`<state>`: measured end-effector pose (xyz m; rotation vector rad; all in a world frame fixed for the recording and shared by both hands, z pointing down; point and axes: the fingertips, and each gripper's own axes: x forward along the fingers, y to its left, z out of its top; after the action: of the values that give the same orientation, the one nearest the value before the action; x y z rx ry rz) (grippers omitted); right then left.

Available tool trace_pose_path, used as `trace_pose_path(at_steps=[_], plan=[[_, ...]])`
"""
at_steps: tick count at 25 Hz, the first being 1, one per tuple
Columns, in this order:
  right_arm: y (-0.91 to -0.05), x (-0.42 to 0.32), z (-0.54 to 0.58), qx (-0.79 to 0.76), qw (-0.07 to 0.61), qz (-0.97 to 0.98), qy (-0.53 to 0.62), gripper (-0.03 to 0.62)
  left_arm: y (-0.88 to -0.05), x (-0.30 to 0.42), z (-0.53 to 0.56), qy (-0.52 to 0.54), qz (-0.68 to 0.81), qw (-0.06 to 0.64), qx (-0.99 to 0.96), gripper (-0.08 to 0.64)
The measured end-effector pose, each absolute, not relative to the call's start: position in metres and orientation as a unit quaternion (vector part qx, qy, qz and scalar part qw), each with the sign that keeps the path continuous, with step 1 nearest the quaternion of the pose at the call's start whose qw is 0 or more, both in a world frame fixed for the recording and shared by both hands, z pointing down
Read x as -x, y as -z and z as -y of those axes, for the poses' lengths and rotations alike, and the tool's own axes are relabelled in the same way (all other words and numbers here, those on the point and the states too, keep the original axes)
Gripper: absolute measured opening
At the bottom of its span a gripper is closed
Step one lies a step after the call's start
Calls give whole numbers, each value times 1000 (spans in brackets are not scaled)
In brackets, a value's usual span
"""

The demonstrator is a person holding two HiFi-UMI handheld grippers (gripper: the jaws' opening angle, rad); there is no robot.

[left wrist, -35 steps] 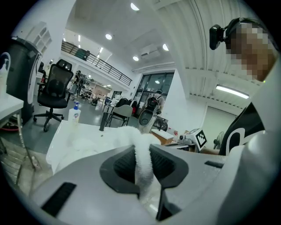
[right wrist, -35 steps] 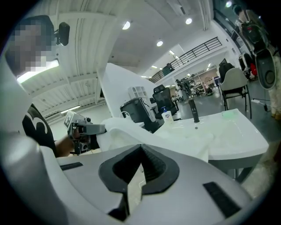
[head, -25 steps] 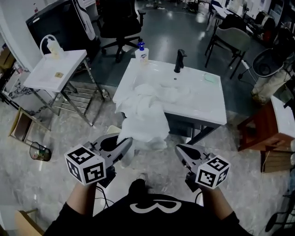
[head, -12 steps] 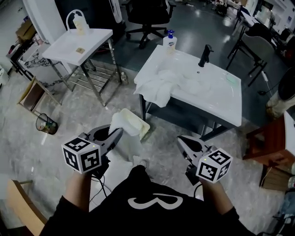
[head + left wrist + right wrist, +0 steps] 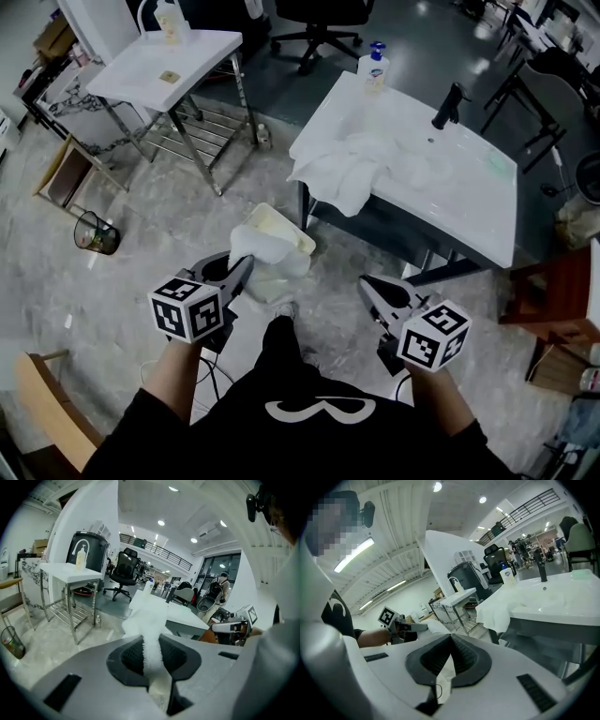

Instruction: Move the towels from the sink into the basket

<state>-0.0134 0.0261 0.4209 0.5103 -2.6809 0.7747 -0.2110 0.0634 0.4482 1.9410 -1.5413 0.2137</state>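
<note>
Finding: a second ago the white terry towel (image 5: pixel 265 251) hangs down the front of the white sink worktop (image 5: pixel 450 202) with its lower end at your left gripper (image 5: pixel 242 269). It is now clear of the sink and bunched against the near side of the cream rectangular plastic basket (image 5: pixel 286 223) on the floor. Your left gripper has come down with it. Its jaws stand only slightly apart, clamped on a fold of that towel, which runs up between the pads in the left gripper view.

Your right gripper (image 5: pixel 368 289) is held low beside you, jaws closed with the pads meeting at the tips and nothing visible between them.

Assessment: this towel's transfer is nearly done but not complete. It overlaps the basket rim, and how much lies inside cannot be told. The release is outstanding.

Outstanding work: a heap of white towels (image 5: pixel 342 169) lies in the basin and spills over the front left corner of the worktop.

Surface and room: the worktop also carries a black tap (image 5: pixel 451 103) and a blue-capped pump bottle (image 5: pixel 376 67). The floor (image 5: pixel 159 225) is pale marbled tile. A second white basin stand on a metal frame (image 5: pixel 164 66) sits to the left, with a wire waste bin (image 5: pixel 97 232) near it. A black office chair (image 5: pixel 319 19) stands beyond.
</note>
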Motion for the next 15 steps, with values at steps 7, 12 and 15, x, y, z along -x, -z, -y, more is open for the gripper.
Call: trace_pose_path(at_steps=[7, 12, 15], plan=[[-453, 22, 12, -206, 169, 917, -297, 3, -520, 239, -5, -100, 600, 331, -721, 71], [-475, 27, 45, -232, 190, 902, -310, 3, -587, 269, 29, -120, 616, 367, -687, 72], [-495, 34, 58, -242, 201, 891, -326, 3, -628, 285, 42, -119, 622, 398, -664, 72]])
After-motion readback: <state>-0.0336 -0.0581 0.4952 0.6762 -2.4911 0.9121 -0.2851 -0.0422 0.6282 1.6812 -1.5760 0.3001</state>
